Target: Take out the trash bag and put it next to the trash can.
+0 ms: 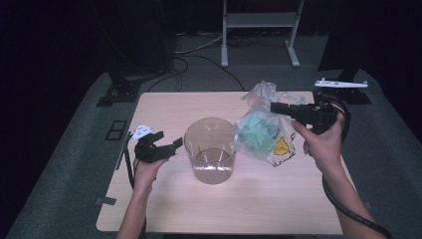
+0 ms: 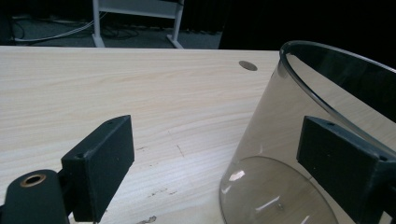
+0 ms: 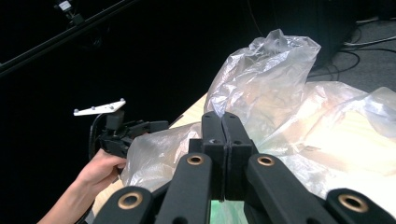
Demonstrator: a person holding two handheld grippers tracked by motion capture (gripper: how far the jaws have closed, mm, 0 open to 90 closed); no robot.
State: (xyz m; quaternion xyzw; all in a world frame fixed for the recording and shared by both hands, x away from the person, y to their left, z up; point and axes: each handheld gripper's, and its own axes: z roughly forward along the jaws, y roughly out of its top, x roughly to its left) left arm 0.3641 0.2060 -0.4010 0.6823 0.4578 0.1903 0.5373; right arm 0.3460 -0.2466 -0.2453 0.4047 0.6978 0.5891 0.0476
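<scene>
So the right gripper (image 1: 275, 106) had its jaws clamped together on the clear plastic bag (image 1: 261, 132), pinching the film near the top, with something green inside. The bag hung over the table's (image 1: 164, 209) right side, just beside the beaker (image 1: 210, 149) in the middle. The left gripper (image 1: 175, 145) sat wide, nothing between its jaws, right next to the beaker's left wall.
</scene>
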